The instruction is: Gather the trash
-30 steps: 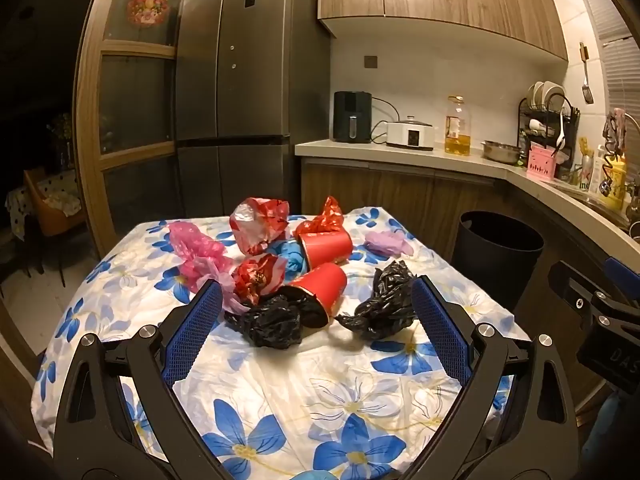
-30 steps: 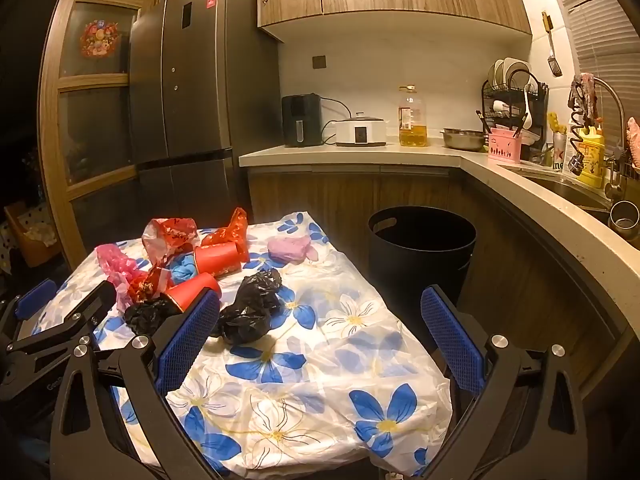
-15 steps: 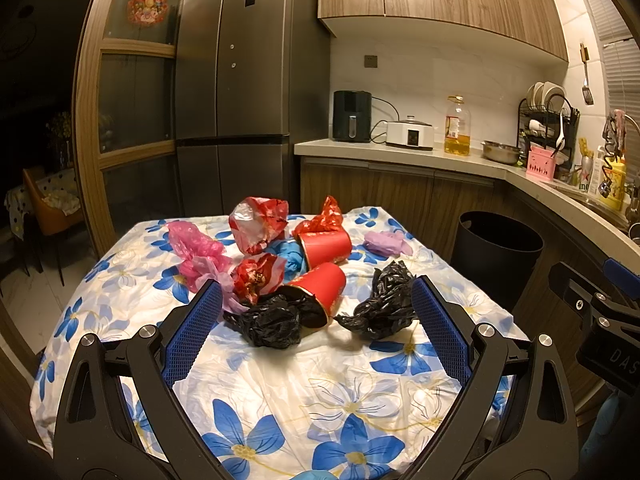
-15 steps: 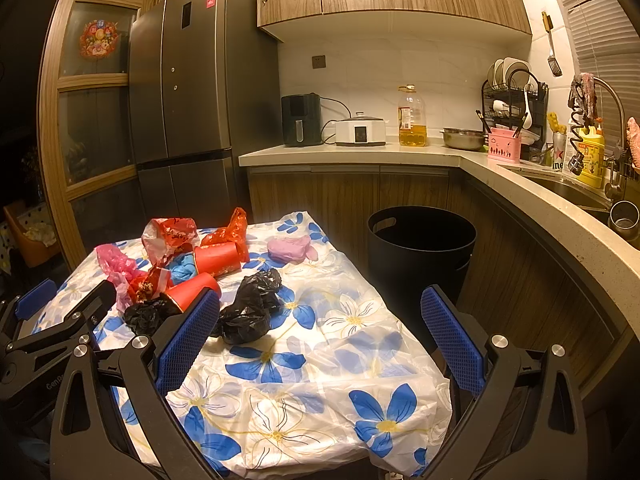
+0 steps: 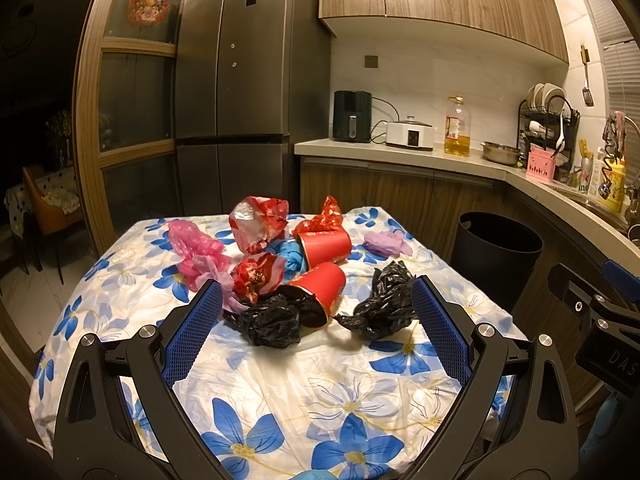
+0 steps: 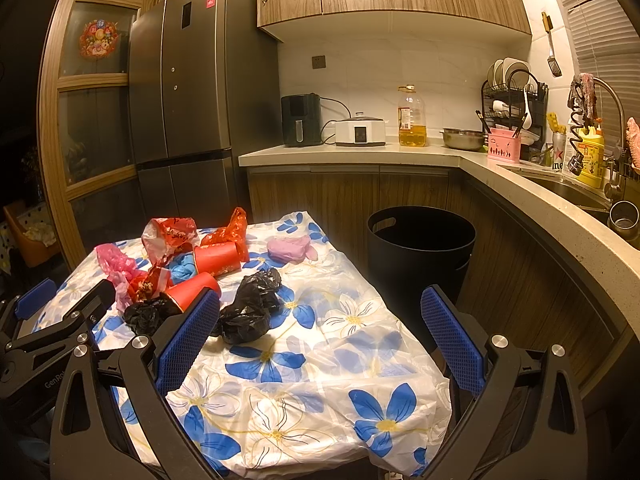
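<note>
Several pieces of trash lie in a loose cluster on the far half of the table (image 5: pixel 280 392), which is covered by a blue-flowered cloth. Nearest the grippers are two crumpled black bags: the right black bag (image 5: pixel 384 304) lies apart from the rest, and the left black bag (image 5: pixel 272 320) touches the mouth of a tipped red paper cup (image 5: pixel 320 288). A second red cup (image 5: pixel 326 246) lies on its side behind it, with red-and-white wrappers (image 5: pixel 258 226), a pink bag (image 5: pixel 196 248), a blue item (image 5: pixel 290 258) and a lilac bag (image 5: pixel 384 242) around.

Handling, as judged: all items appear light. The plastic bags are soft and compressible; pinch a raised fold near the centre of the bundle, as thin film may slip. The cups are thin-walled and will crush; grip across the rim or side wall with moderate force.

The left gripper (image 5: pixel 316 336) is spread wide and empty, short of the black bags. The right gripper (image 6: pixel 320 332) is likewise wide and empty, over the near right part of the cloth.

The black bin (image 6: pixel 420 248) stands open on the floor just beside the table's right edge, below the counter (image 6: pixel 400 152).
</note>
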Tool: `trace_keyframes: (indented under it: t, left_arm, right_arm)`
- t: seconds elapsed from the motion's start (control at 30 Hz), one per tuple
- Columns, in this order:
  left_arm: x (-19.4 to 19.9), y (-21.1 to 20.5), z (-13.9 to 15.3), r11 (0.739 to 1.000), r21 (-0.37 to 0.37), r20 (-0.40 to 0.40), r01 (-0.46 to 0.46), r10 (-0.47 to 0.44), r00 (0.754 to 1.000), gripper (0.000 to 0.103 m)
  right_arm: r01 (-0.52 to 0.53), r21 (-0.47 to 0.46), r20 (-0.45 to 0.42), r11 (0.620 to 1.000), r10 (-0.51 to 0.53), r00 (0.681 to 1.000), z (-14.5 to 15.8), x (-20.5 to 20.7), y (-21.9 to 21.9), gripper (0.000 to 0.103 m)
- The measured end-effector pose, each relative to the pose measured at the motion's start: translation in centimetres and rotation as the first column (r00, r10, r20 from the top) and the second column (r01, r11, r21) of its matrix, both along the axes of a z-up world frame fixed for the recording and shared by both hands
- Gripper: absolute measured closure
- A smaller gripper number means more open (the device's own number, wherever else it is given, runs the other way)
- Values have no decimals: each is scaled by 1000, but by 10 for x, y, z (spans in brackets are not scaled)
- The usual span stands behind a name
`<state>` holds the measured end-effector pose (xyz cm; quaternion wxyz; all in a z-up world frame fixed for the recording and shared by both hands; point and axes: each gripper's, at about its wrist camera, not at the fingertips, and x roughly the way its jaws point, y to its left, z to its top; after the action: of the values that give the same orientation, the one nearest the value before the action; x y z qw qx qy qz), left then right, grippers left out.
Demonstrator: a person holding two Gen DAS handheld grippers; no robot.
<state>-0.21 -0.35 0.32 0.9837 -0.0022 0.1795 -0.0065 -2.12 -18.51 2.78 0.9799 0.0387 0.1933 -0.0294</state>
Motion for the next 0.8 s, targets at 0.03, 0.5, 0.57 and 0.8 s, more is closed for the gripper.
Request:
trace_keyframes:
  t: [0.03,0.5,0.57,0.8]
  left_arm:
    - [0,-1,0,1000,0,0,0,0,1000,9]
    - [0,-1,-1,1000,-5,1,0,0,1000,9]
    - [0,-2,-1,1000,-6,2,0,0,1000,9]
    - [0,-1,0,1000,-7,2,1,-1,1000,9]
  right_arm:
    - [0,0,0,1000,0,1000,0,0,0,5]
    - [-3,0,2,1000,3,1000,0,-1,0,5]
    - [-2,0,1,1000,2,1000,0,-2,0,5]
    - [-3,-1,1,1000,3,1000,0,-2,1,5]
